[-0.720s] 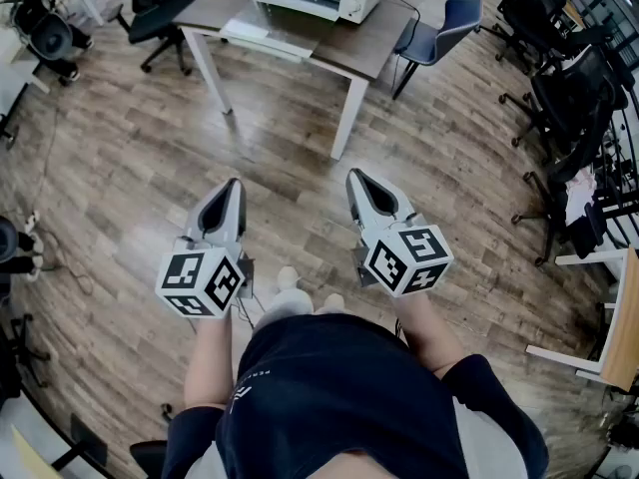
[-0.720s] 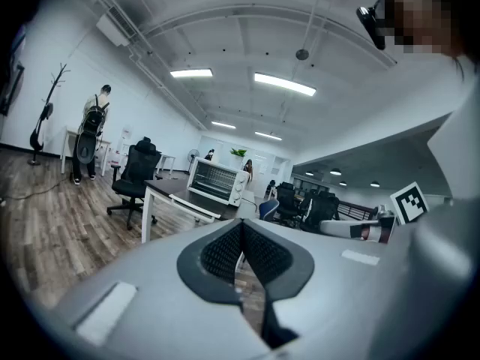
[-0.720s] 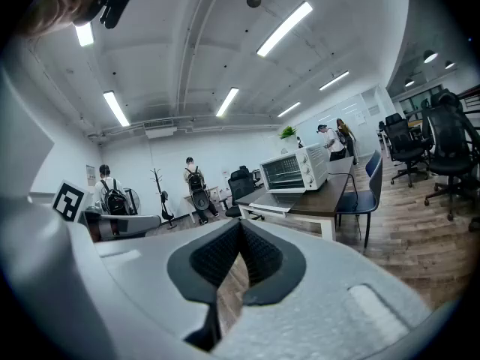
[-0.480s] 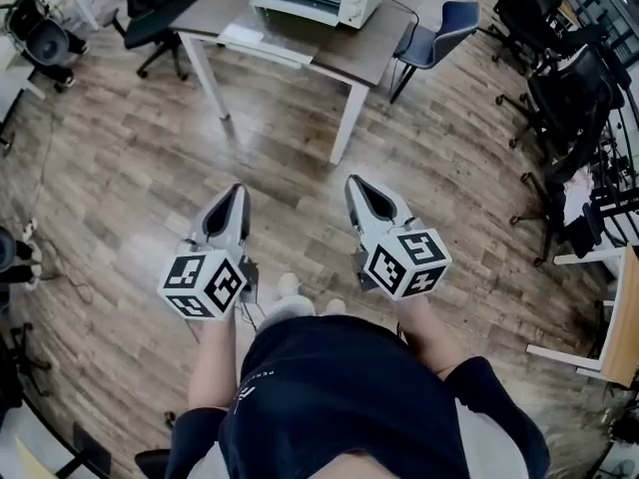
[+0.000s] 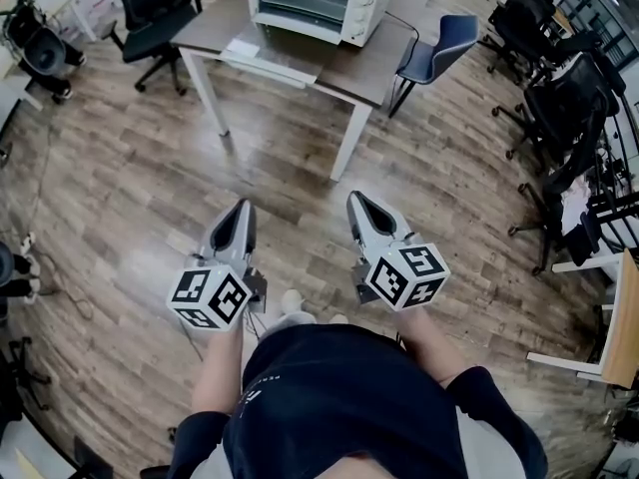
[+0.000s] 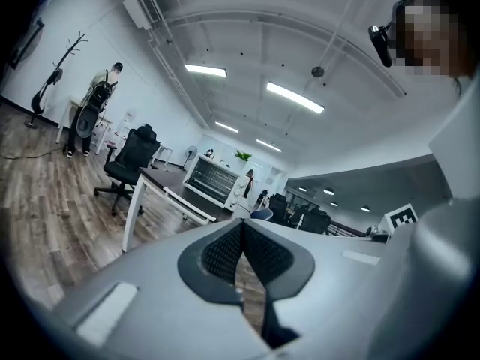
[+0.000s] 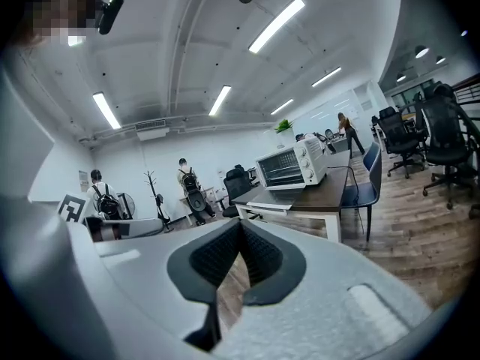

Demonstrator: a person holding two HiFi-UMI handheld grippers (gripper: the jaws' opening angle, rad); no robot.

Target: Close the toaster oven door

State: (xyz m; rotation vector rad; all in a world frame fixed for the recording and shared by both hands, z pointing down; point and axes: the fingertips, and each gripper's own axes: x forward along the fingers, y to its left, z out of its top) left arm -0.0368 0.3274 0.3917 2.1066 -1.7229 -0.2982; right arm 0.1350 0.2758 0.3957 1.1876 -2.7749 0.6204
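A white toaster oven (image 5: 318, 0) stands on a brown table (image 5: 389, 38) far ahead, its door (image 5: 262, 50) folded down flat over the table's front edge. The oven shows small in the left gripper view (image 6: 214, 182), and in the right gripper view (image 7: 291, 163) the lowered door (image 7: 270, 205) shows too. My left gripper (image 5: 243, 210) and right gripper (image 5: 357, 202) hang side by side over the wooden floor, well short of the table. Both are shut with nothing between the pads (image 6: 225, 250) (image 7: 259, 252).
A blue chair (image 5: 439, 38) stands at the table's right end. Black office chairs crowd the right side (image 5: 569, 98), and another sits at the top left (image 5: 150, 3). White table legs (image 5: 349, 138) stand ahead. People with backpacks (image 7: 186, 182) stand far off.
The table and oven sit lower in the head view and more of the oven shows, so I have come closer. Both grippers stay shut and side by side.
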